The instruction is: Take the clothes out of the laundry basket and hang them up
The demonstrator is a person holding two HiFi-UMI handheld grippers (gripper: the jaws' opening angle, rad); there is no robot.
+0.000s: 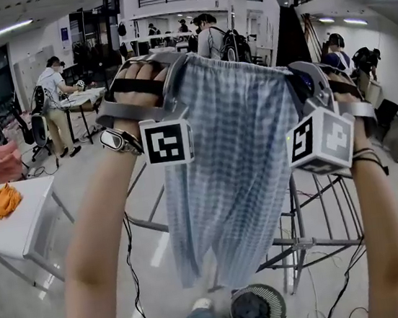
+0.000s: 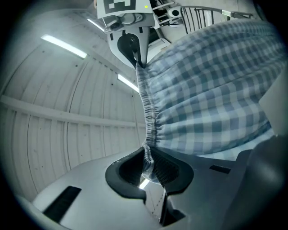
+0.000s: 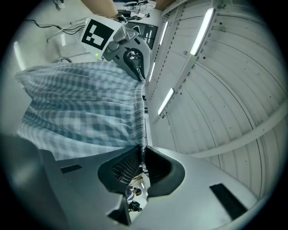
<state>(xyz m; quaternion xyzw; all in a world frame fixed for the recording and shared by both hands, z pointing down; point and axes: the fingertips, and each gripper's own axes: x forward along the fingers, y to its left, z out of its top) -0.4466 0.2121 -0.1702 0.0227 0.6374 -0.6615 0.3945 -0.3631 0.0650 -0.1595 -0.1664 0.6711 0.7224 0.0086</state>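
The left gripper (image 2: 150,167) is clamped shut on one end of the elastic waistband of a blue-and-white checked cloth garment (image 1: 235,157). The garment is held high and stretched rightward. The right gripper (image 3: 140,161) pinches the waistband's other end.

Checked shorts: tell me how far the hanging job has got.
Done: the checked shorts are out of the basket and raised in the air. In hand: the left gripper and right gripper each have jaws shut on the elastic waistband, stretching it between them. Left: the shorts are not on the metal rack yet, and the basket appears to hold something dark.
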